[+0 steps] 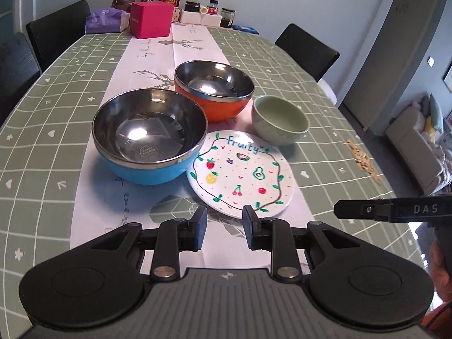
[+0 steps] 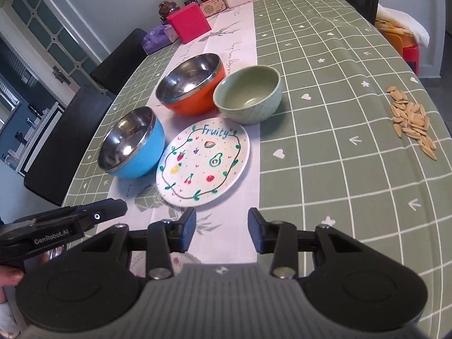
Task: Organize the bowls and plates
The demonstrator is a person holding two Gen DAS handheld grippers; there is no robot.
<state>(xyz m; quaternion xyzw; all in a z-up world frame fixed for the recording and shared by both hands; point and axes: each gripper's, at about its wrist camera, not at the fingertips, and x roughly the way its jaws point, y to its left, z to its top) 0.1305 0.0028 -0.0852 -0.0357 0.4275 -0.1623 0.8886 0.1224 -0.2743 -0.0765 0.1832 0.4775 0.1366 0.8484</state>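
A white plate [image 1: 240, 173] [image 2: 202, 162] painted with fruit lies flat on the table runner. To its left stands a blue steel-lined bowl [image 1: 148, 138] [image 2: 132, 144]. Behind the plate sit an orange steel-lined bowl [image 1: 213, 90] [image 2: 192, 84] and a pale green ceramic bowl [image 1: 279, 120] [image 2: 248, 94]. My left gripper [image 1: 224, 227] hovers just short of the plate's near rim, open with nothing between its fingers. My right gripper [image 2: 221, 230] hangs at the near side of the plate, open and empty. Each gripper's tip shows at the edge of the other's view.
A pile of seeds [image 1: 363, 161] [image 2: 412, 121] lies on the green checked tablecloth [image 2: 325, 141] at the right. A pink box [image 1: 151, 19] [image 2: 189, 22], a tissue pack, bottles and jars stand at the far end. Black chairs [image 2: 67, 138] flank the table.
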